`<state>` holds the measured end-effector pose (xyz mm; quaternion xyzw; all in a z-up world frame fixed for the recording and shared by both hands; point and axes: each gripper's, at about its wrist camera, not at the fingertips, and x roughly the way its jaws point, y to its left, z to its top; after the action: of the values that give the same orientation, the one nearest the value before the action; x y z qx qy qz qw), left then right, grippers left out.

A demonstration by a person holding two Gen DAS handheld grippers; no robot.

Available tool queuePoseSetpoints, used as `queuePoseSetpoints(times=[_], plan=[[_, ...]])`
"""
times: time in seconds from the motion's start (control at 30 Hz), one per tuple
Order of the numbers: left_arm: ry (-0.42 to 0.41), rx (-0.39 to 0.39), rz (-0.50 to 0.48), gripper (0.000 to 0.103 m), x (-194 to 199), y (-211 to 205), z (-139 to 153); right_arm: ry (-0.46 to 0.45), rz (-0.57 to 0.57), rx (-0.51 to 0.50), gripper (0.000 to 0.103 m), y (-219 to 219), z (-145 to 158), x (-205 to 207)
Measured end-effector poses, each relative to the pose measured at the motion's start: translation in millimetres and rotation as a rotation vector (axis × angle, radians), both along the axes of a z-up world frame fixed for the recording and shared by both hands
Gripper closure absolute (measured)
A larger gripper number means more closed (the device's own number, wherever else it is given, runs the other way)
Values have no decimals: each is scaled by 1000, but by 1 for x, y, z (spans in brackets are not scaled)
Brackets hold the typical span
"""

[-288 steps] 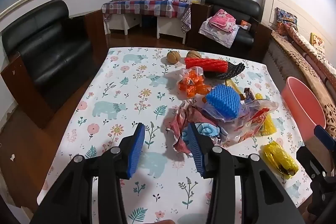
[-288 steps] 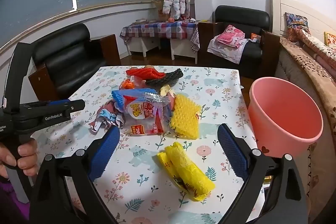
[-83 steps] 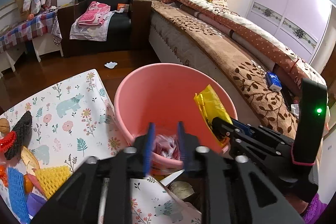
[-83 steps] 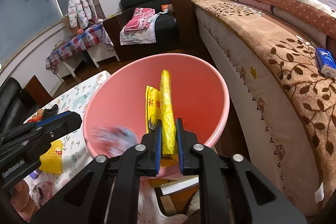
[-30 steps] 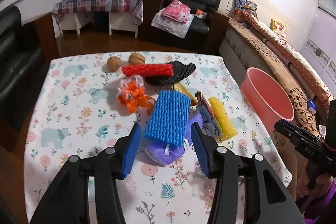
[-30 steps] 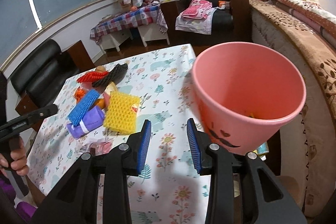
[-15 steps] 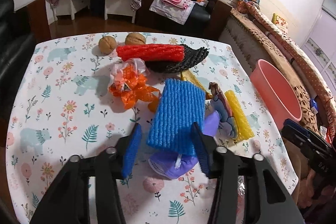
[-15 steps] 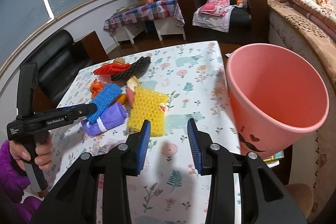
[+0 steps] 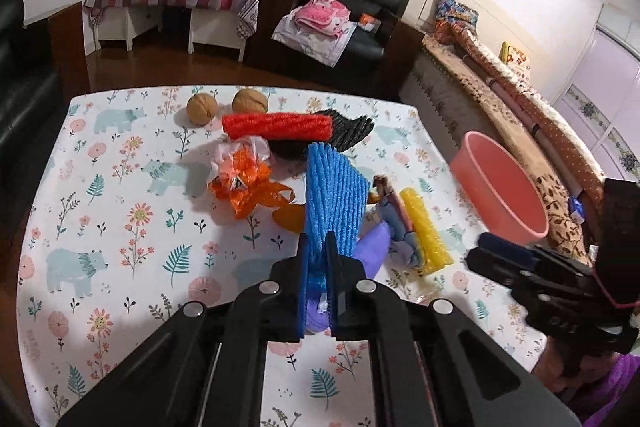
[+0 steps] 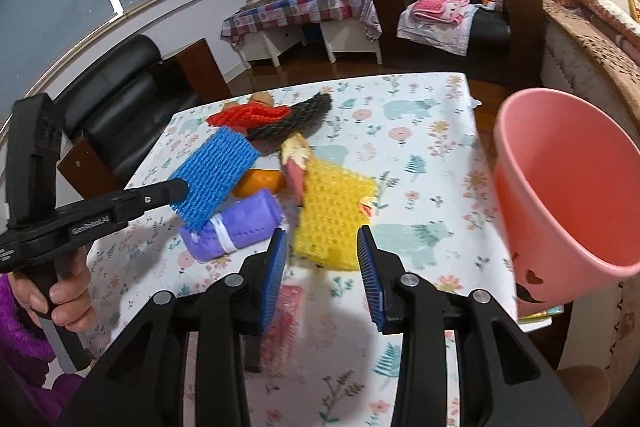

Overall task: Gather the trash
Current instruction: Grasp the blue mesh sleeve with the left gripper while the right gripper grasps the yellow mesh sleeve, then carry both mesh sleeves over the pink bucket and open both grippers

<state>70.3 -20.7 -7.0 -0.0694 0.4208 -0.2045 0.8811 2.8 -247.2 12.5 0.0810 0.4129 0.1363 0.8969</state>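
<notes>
My left gripper (image 9: 317,247) is shut on the near edge of a blue foam net (image 9: 334,195) and lifts that end off the table; it also shows in the right wrist view (image 10: 214,183), held by the left gripper (image 10: 176,193). A purple roll (image 10: 234,223) lies under it. My right gripper (image 10: 322,267) is open and empty, just in front of a yellow foam net (image 10: 334,211). A pink wrapper (image 10: 286,311) lies blurred below its fingers. The pink bucket (image 10: 568,187) stands at the table's right edge.
A red foam net (image 9: 278,127), a black foam net (image 9: 348,129), an orange wrapper (image 9: 248,183) and two walnuts (image 9: 202,109) lie on the floral tablecloth (image 9: 100,227). A black sofa (image 10: 116,91) is to the left, a bed (image 9: 540,131) to the right.
My left gripper has closed on the blue foam net and raised its near end. My right gripper has moved in toward the yellow foam net, still open.
</notes>
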Motion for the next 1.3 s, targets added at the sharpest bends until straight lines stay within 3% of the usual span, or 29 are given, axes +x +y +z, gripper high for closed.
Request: queuePoseSetpoints(times=[0.27,0.47,0.53,0.67,1.3], plan=[[-11,-19,-5,96,-9,5,7,28,1,-54,66,15,-13,17],[-11,-21,-5,96,-11,6,7,58,-18,-30,67,8,-22,20],[-11,-22,-5,96,-11,6,7,67,-22,-23,83,5,-24,20],[-13,-20,-8,96,-13,6,8,74,-32,-18,93,-1,-25,18],[-61,-15,-86,96,-16,-39,37,-93,-165,76,94,-56,25,-14]])
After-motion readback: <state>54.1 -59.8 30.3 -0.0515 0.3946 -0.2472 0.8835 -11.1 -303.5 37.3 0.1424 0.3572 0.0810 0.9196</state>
